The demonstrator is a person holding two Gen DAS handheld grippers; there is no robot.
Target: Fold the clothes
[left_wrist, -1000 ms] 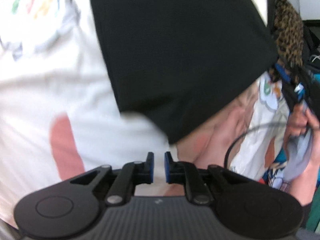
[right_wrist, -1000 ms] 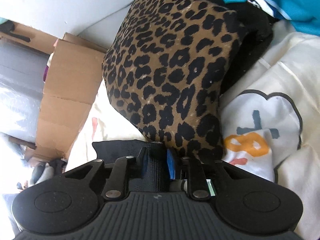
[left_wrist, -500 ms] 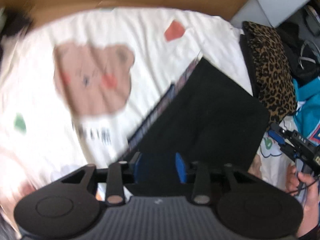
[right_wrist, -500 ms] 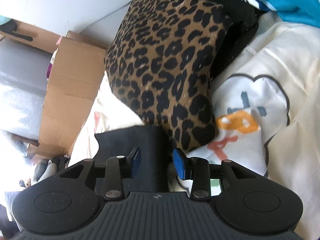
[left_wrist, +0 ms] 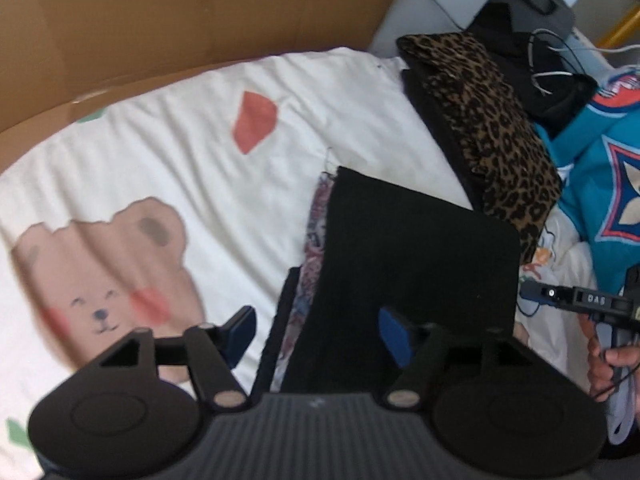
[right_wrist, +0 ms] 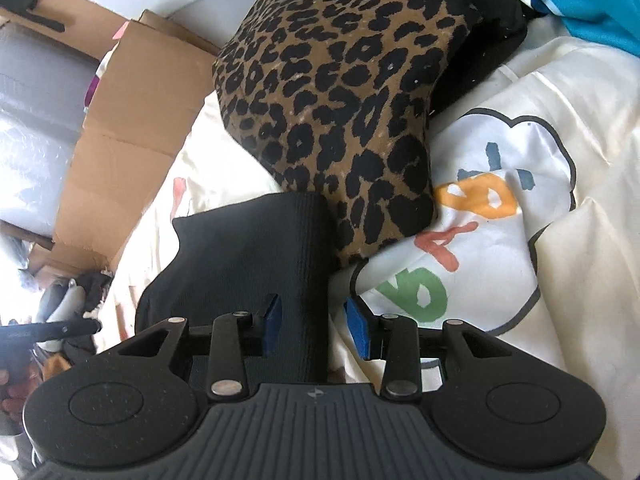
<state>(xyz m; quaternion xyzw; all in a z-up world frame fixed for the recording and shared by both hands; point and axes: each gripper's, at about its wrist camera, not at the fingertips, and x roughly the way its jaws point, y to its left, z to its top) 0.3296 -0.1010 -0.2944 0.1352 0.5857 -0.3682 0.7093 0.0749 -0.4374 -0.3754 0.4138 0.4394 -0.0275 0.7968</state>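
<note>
Two handheld grippers hover over a folded black garment point(left_wrist: 416, 264) lying on a cream bedsheet point(left_wrist: 192, 152) printed with a bear. From the left wrist view, the left gripper point(left_wrist: 318, 330) has its blue pads spread wide and opening further, nothing pressed between them; the garment's near edge and a strip of patterned cloth point(left_wrist: 314, 240) beneath it sit between the pads without touching them. From the right wrist view, the right gripper point(right_wrist: 314, 320) has its pads parted, with the garment's ribbed edge point(right_wrist: 308, 256) lying between them but not clamped. The garment's long axis runs away from the left gripper toward a folded leopard-print garment point(right_wrist: 340, 92), which it touches at the far corner. Both grippers are close; the left sits over the near end, likely better placed for the next fold.
</note>
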